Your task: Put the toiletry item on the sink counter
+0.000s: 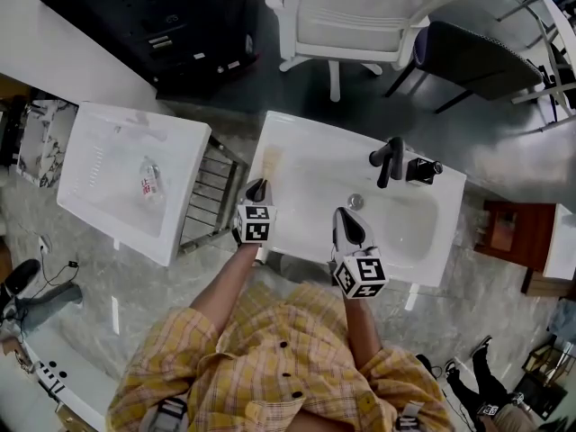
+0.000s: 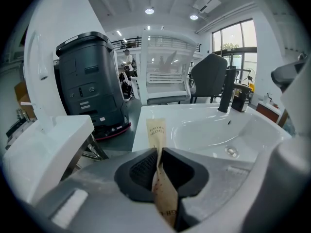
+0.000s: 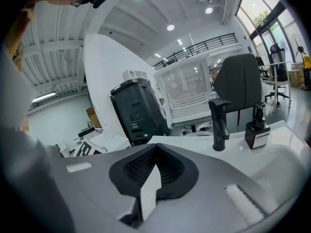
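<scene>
At sink counter [image 1: 301,142] left edge: toothbrush packet [image 2: 156,130] was pinched near its end by left gripper [image 2: 160,154], jaws closed on it. Packet's far end stuck out over counter; touching surface or not, couldn't tell. Right gripper [image 3: 154,152] had jaws together, empty, over front edge beside basin [image 1: 409,228]. Step: set-down, nearly done. Next, prob.: lower last bit, open L jaws, back off w/o dragging packet over edge.

The words "TOOTH BRUSH" stood in dark print on the brown paper packet [image 2: 156,135], and they were seen upside down; lower on the same packet only the letters "GH" could be read
</scene>
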`<state>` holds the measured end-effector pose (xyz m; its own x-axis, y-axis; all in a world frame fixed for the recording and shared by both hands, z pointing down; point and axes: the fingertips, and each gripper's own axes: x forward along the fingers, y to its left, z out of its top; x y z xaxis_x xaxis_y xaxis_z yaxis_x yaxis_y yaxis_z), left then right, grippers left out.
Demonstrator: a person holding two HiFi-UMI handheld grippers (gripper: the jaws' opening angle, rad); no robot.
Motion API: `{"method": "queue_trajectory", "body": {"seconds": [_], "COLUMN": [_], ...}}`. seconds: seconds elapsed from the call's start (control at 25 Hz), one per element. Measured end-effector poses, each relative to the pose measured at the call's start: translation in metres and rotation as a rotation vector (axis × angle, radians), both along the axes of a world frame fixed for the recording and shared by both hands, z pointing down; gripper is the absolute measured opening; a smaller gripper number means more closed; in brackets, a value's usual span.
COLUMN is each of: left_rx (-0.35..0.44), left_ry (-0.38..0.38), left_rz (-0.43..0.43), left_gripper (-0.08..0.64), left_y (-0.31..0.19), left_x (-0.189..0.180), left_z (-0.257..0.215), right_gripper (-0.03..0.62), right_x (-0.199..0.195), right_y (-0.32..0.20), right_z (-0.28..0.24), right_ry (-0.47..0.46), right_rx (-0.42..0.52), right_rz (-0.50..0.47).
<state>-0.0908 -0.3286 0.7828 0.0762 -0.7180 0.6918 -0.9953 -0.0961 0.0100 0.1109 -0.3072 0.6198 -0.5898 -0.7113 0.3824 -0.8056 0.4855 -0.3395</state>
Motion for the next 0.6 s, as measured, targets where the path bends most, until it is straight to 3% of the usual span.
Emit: {"method": "queue_trajectory", "body": {"seconds": [0.6], "left_rx": [-0.036], "left_ry": [0.063], "left_rz": [-0.017], "left_gripper": [0.117], "left_y": [0.0001], "left_x": [0.0042], "left_z": [0.0072], "right_gripper": [0.002], "right_x": [0.0052], "right_y": [0.0028], "right_z": [0.0002], "right_ry": [-0.001], "right_rx": [-0.004], "right_rz": [0.002]}}
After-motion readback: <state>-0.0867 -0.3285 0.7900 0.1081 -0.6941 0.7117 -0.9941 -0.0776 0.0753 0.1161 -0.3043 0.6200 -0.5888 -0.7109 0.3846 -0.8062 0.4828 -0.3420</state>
